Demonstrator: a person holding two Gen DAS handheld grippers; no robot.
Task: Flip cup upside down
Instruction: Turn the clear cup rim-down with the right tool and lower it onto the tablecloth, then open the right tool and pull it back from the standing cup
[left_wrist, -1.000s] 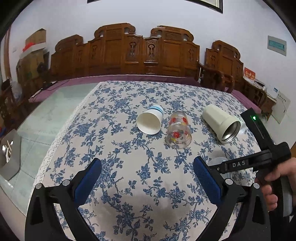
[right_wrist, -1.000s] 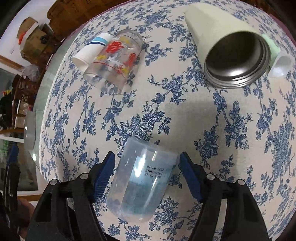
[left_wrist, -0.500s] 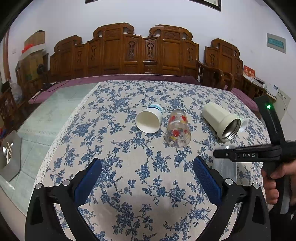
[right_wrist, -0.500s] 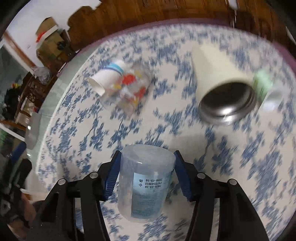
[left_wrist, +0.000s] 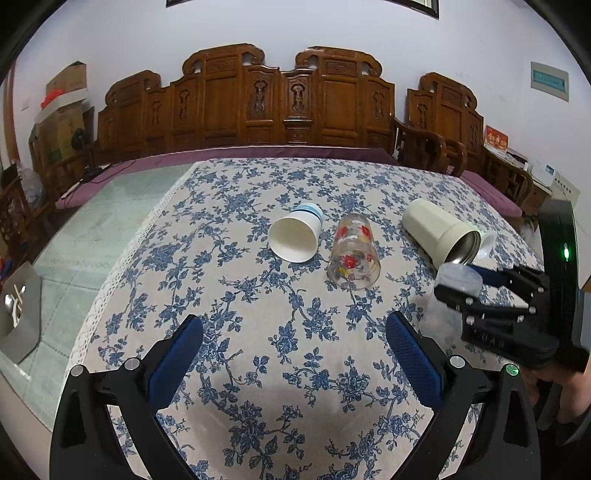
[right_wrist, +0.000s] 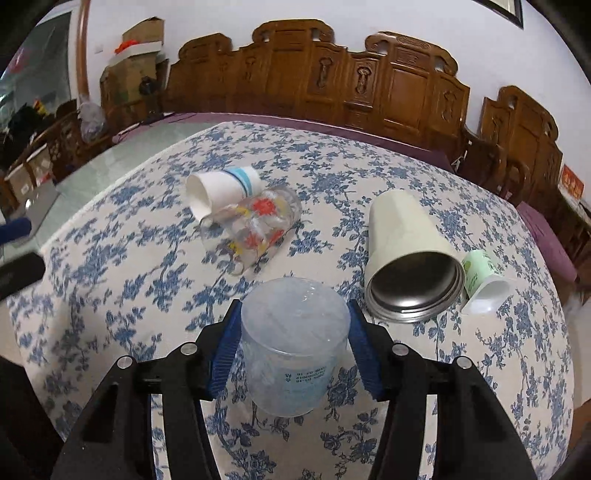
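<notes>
My right gripper is shut on a clear plastic cup, its blue pads pressed on both sides. The cup stands nearly upright with its closed base up and its mouth down, close to the flowered tablecloth. In the left wrist view the same cup and the right gripper show at the right. My left gripper is open and empty, low over the near part of the cloth.
Lying on their sides on the cloth: a white paper cup, a flowered glass, a cream steel-lined tumbler and a small green-and-white yogurt cup. Carved wooden benches stand behind the table.
My right gripper closed on the clear cup as it lay on its side, lifted it and turned it base-up. My left gripper stayed where it was.
</notes>
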